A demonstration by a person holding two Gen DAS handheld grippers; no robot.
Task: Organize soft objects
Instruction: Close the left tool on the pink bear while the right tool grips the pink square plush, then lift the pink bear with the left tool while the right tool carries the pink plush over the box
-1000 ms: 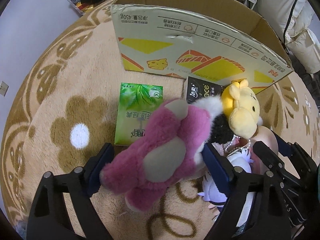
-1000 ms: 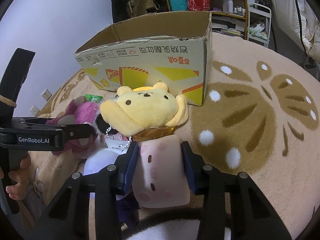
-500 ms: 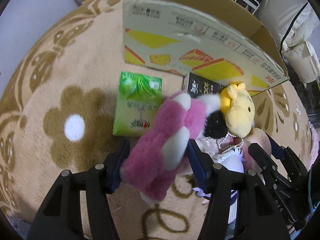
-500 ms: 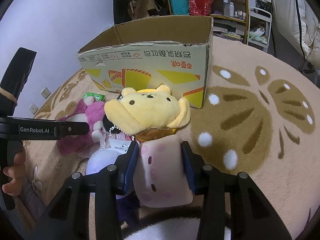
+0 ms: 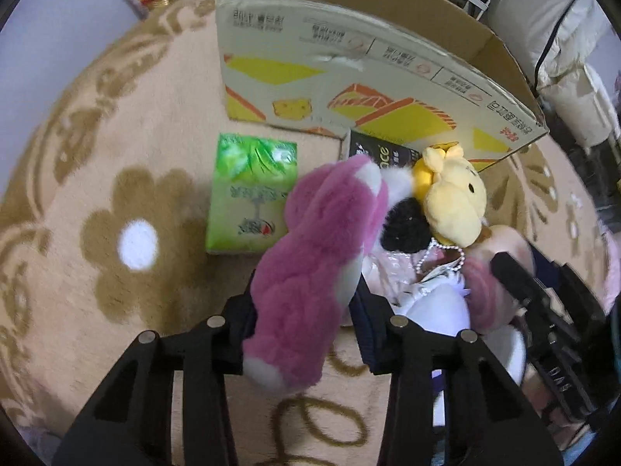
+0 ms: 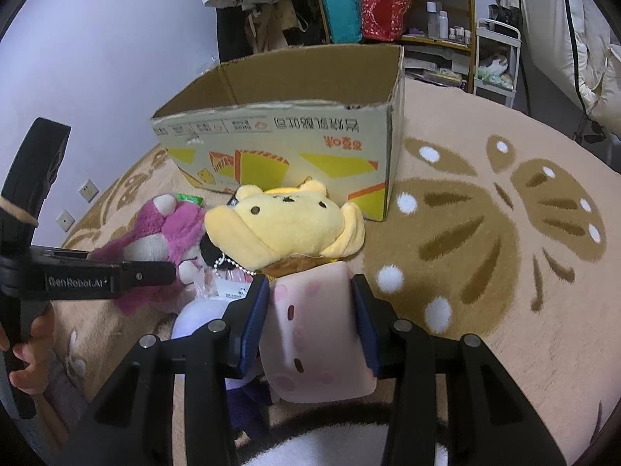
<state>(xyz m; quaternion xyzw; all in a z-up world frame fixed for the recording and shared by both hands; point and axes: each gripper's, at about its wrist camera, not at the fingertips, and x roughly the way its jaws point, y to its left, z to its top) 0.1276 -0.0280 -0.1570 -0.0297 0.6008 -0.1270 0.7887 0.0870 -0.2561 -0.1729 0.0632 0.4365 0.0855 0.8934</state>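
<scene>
Left gripper: jaws closing on the lower body of the pink bear, pads already against its fur on both sides; the bear lies on the rug, head toward the cardboard box. Right gripper: narrow, clamped on the pale pink block toy, which sits between the pads and bulges past them toward the camera.

Location of goods: both toys are low over the rug in front of the box, none inside it; the yellow bear rests against the block toy and the pink bear; a beaded chain and a tag hang beneath it.

Risks, as judged:
- fur compresses; a hold on pile rather than body may slip once the bear is lifted;
- the bear's free upper part would hang forward and could drag the green tissue pack or knock the yellow bear;
- the chain may snag on either toy, pulling the yellow bear along uninvited;
- the two grippers work close together; lifting both at once invites a collision;
- the box wall stands tall; a low carry could catch its rim.
</scene>
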